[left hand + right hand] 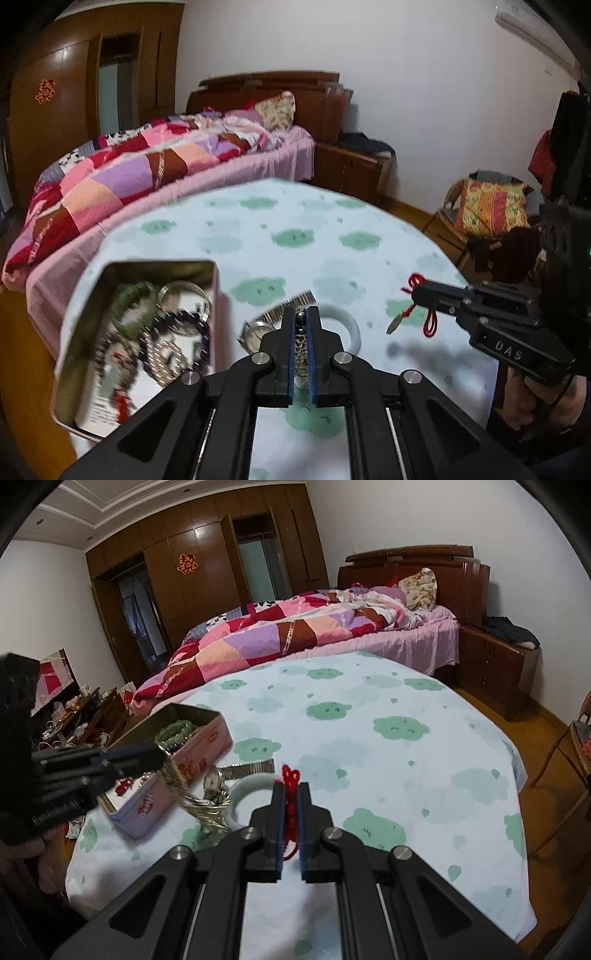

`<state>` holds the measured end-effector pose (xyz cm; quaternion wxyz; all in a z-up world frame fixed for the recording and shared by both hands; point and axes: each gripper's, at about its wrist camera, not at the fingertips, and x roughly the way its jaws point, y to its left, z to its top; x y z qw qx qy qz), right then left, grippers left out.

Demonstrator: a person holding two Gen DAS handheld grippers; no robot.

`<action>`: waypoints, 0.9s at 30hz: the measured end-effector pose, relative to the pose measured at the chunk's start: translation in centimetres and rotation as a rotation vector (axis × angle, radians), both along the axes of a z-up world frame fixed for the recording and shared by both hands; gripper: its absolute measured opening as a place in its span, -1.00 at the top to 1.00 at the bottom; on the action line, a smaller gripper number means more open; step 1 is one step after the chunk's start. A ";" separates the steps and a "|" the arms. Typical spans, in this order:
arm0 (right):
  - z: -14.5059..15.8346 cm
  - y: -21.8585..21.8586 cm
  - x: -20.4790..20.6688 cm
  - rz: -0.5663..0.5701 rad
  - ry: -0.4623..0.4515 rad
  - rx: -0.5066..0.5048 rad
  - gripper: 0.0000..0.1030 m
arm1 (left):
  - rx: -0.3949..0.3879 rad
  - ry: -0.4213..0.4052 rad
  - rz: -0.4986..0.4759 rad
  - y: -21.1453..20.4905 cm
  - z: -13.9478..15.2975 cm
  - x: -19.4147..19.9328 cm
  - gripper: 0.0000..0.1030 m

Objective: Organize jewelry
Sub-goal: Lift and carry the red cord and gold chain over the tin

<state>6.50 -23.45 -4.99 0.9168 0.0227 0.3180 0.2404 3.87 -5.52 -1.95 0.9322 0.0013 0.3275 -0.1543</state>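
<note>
My left gripper (301, 312) is shut on a pale gold chain (301, 350). In the right wrist view the chain (177, 786) hangs from the left gripper (160, 757) down to a heap on the cloth beside the tin. My right gripper (291, 786) is shut on a red cord (291, 812). In the left wrist view the right gripper (415, 291) hovers above the table at the right, with the red cord (428, 325) and a small pendant (393, 325) dangling below it. An open tin (147, 267) at the left holds a green bracelet (133, 299), a silver bangle and beads.
A wristwatch (212, 781) with a metal band (247, 770) and a white bangle (347, 325) lie on the cloud-patterned tablecloth (369, 757) ahead of the grippers. A bed with a patchwork quilt (277, 635) stands beyond the table. A chair with a cushion (487, 210) stands at the right.
</note>
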 end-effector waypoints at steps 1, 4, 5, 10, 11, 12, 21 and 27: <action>0.1 0.1 0.0 0.001 -0.003 0.001 0.86 | -0.003 -0.009 0.003 0.2 0.3 0.0 0.92; 0.7 0.3 -0.1 0.005 -0.016 0.003 0.86 | -0.011 -0.039 0.014 0.8 1.5 -0.2 0.92; 0.9 0.5 -0.2 0.009 -0.020 0.003 0.86 | -0.012 -0.045 0.017 1.0 1.8 -0.2 0.92; 1.6 0.9 -0.1 0.025 -0.031 0.009 0.86 | -0.038 -0.076 0.035 2.8 3.6 -0.3 0.92; 1.7 1.0 -0.1 0.029 -0.034 0.012 0.86 | -0.038 -0.088 0.042 3.2 4.1 -0.3 0.92; 1.9 1.0 -0.1 0.032 -0.037 0.014 0.86 | -0.034 -0.101 0.051 3.6 4.6 -0.4 0.92; 3.8 3.5 -0.1 0.099 -0.081 0.017 0.86 | -0.010 -0.170 0.126 7.5 7.7 -1.0 0.92; 4.6 5.6 -0.2 0.152 -0.104 0.008 0.86 | 0.002 -0.176 0.176 9.5 7.8 -1.0 0.92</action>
